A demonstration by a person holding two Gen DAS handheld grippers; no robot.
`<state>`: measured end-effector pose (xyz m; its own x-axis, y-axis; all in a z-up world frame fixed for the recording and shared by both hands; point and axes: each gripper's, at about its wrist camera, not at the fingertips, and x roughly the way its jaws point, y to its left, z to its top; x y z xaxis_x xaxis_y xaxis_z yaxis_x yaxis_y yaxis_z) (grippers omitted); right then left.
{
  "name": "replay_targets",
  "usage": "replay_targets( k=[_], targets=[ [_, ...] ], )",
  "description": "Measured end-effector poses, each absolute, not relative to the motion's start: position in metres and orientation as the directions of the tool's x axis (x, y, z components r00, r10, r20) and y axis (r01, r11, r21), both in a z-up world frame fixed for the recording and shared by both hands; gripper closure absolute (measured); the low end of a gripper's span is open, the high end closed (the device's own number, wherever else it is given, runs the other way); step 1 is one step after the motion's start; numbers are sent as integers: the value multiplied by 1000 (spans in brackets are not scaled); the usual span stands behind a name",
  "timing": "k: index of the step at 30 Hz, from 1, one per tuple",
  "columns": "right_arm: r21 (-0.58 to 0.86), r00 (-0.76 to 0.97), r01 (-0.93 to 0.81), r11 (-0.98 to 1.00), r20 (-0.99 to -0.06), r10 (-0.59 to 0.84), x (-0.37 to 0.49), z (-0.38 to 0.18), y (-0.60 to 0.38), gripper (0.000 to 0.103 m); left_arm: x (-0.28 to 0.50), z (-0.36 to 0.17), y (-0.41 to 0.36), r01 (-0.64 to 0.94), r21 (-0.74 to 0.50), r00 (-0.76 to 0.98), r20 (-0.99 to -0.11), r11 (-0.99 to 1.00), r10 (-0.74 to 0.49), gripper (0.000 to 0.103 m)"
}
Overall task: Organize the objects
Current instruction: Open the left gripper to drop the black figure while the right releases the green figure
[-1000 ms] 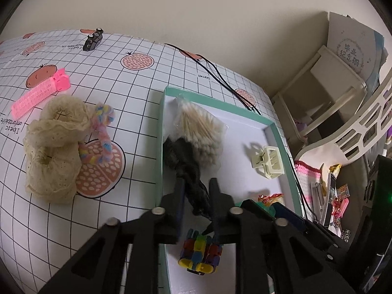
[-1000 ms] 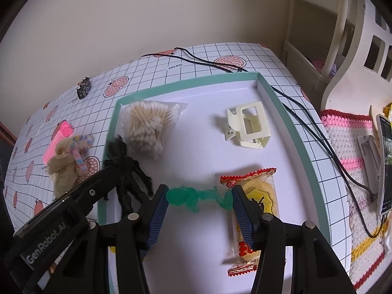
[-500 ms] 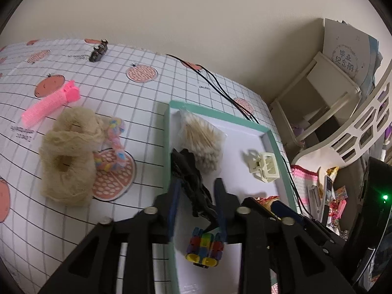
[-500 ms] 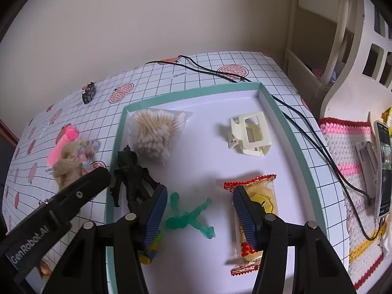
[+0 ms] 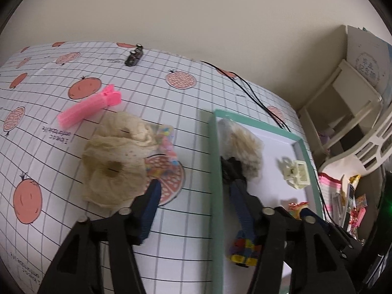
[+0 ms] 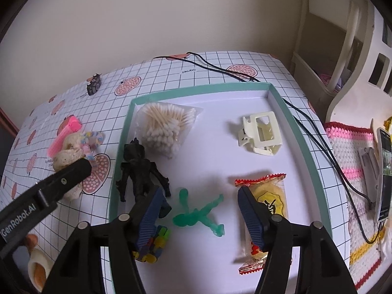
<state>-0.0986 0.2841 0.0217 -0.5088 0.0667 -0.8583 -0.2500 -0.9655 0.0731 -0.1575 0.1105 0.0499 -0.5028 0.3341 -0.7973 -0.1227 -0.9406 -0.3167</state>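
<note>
A teal-rimmed white tray (image 6: 196, 90) holds a bag of cotton swabs (image 6: 164, 127), a black figure (image 6: 139, 171), a green figure (image 6: 196, 215), a cream claw clip (image 6: 261, 134), a snack packet (image 6: 269, 203) and a colourful block toy (image 6: 152, 245). My right gripper (image 6: 200, 192) is open above the green figure, touching nothing. My left gripper (image 5: 196, 196) is open and straddles the tray's left rim (image 5: 215, 171). Its left finger is near a beige scrunchie (image 5: 115, 161), its right over the black figure (image 5: 231, 169). A pastel scrunchie (image 5: 166, 142) and a pink hair clip (image 5: 90, 105) lie on the cloth.
A small black object (image 5: 133, 55) sits near the table's far edge. A black cable (image 6: 318, 132) runs along the tray's right side toward a phone (image 6: 384, 176) on a knitted mat (image 6: 348, 147). White furniture stands right of the table. A wooden scoop (image 6: 36, 264) lies at the near left.
My left gripper opened, left the black figure lying in the tray, and swung left toward the scrunchies. The green figure, earlier between my right fingers, now lies on the tray floor.
</note>
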Motion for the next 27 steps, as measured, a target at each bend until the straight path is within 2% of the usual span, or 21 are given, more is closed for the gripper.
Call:
replay_targets(
  k=[5, 7, 15, 19, 21, 24, 26, 27],
  targets=[
    [71, -512, -245, -967, -856, 67, -99, 21, 282, 31, -159, 49, 104, -110, -296, -514, -800, -949, 309, 39],
    [73, -513, -245, -967, -856, 66, -99, 21, 282, 30, -159, 49, 103, -106, -288, -519, -801, -952, 300, 28],
    [91, -526, -246, -965, -849, 54, -99, 21, 284, 15, -159, 50, 99, -90, -268, -533, -800, -959, 274, 28],
    [98, -532, -254, -962, -845, 55, -99, 21, 285, 12, -159, 51, 97, -76, -263, -540, -800, -962, 262, 27],
    [98, -534, -255, -962, -843, 56, -99, 21, 286, 5, -158, 52, 96, -73, -263, -545, -797, -962, 259, 27],
    [96, -537, -254, -962, -841, 58, -98, 22, 286, 4, -158, 52, 95, -71, -262, -549, -795, -962, 257, 27],
    [98, -538, -254, -962, -841, 56, -98, 22, 286, 4, -158, 52, 96, -71, -260, -551, -795, -963, 255, 23],
    [98, -538, -254, -962, -841, 57, -98, 22, 287, 2, -158, 53, 95, -72, -261, -552, -793, -963, 256, 16]
  ],
)
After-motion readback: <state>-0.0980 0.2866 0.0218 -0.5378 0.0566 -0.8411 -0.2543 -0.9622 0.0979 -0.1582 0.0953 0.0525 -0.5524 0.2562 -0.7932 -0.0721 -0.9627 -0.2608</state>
